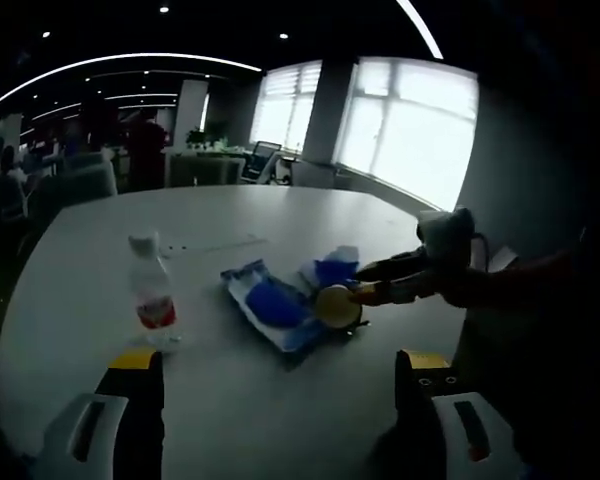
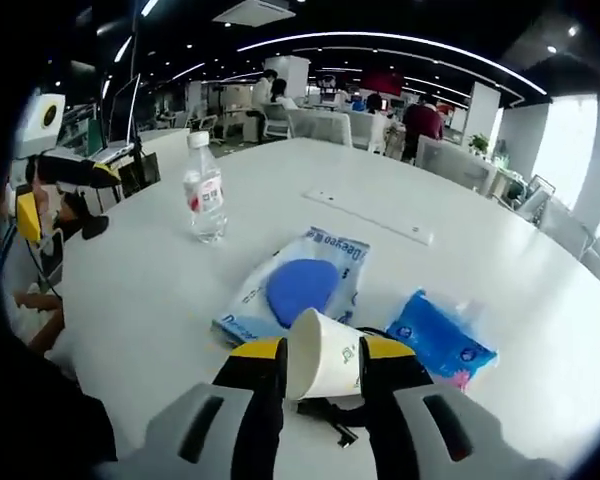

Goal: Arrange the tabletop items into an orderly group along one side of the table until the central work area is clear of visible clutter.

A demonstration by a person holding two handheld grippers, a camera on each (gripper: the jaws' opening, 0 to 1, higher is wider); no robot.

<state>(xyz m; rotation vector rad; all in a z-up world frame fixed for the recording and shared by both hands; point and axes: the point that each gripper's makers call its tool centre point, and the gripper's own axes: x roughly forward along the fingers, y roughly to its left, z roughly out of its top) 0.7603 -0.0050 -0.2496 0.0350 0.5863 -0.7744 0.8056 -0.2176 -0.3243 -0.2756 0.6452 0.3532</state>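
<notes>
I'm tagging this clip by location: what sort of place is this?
Most likely an open-plan office: a large white table, rows of office chairs and desks behind it, long ceiling strip lights, and big blinded windows.

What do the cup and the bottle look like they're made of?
The cup looks like matte white paper with a thin rolled rim, printed with a small mark. The bottle seems to be clear, glossy plastic: light passes through it, and it has a white cap and a red label.

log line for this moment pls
right gripper: shut on paper cup | left gripper: open, holds nothing | water bottle upright | wipes pack, blue pouch mid-table
</notes>
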